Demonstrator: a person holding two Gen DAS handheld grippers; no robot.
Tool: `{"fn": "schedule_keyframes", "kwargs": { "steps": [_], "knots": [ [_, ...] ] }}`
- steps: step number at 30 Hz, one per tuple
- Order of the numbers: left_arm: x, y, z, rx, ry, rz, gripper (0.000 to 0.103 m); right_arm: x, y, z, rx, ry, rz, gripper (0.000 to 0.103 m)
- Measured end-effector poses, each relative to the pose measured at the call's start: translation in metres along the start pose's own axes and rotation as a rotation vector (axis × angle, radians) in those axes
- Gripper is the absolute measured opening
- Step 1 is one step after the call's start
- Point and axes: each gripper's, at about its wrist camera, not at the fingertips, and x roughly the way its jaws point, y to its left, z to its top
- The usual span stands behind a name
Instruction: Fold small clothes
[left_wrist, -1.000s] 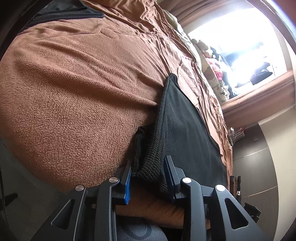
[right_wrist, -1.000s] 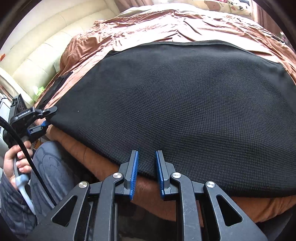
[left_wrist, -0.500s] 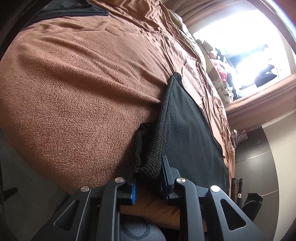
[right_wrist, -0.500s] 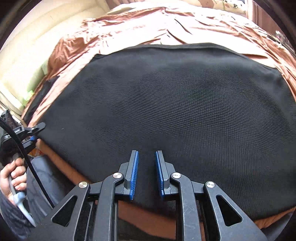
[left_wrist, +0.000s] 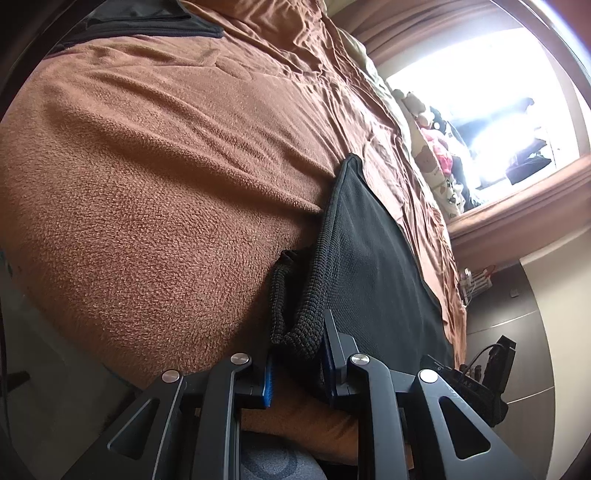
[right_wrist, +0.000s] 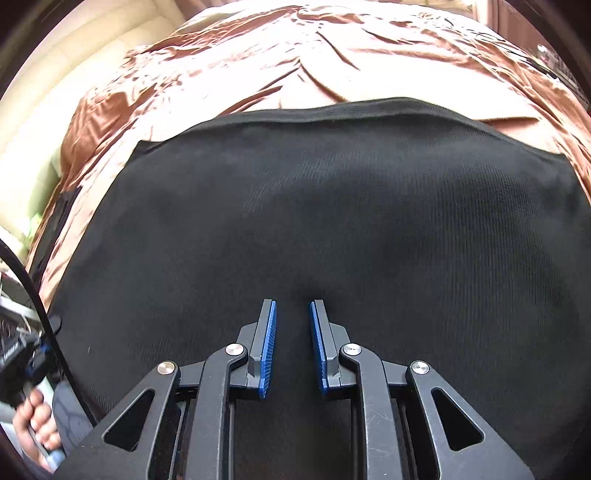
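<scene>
A black knit garment lies spread flat on a brown bed cover. In the left wrist view the same garment runs away to the right, and its near corner is bunched up. My left gripper is shut on that bunched corner at the bed's near edge. My right gripper hovers over the garment's near part, its blue pads a little apart with nothing between them.
A brown fleece blanket covers the bed on the left. Another dark garment lies at the far top. Soft toys sit by a bright window. A cream headboard is at left. My left hand shows at bottom left.
My left gripper closed on the garment's bunched corner. My right gripper moved forward from the near hem to over the cloth, its pads staying a little apart.
</scene>
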Motion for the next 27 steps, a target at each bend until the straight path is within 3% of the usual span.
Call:
{"fn": "schedule_keyframes", "kwargs": {
  "steps": [9,16,27],
  "knots": [
    [0.002,0.0,0.002,0.004,0.005,-0.008,0.022,0.029,0.009,0.048,0.014,0.003,-0.06,0.016],
    [0.004,-0.002,0.002,0.018,0.008,-0.005,0.022,0.051,0.019,0.076,-0.013,0.02,-0.156,0.013],
    [0.005,-0.003,0.004,0.019,0.01,-0.005,0.022,0.08,0.018,0.109,-0.03,0.02,-0.174,0.013]
  ]
}}
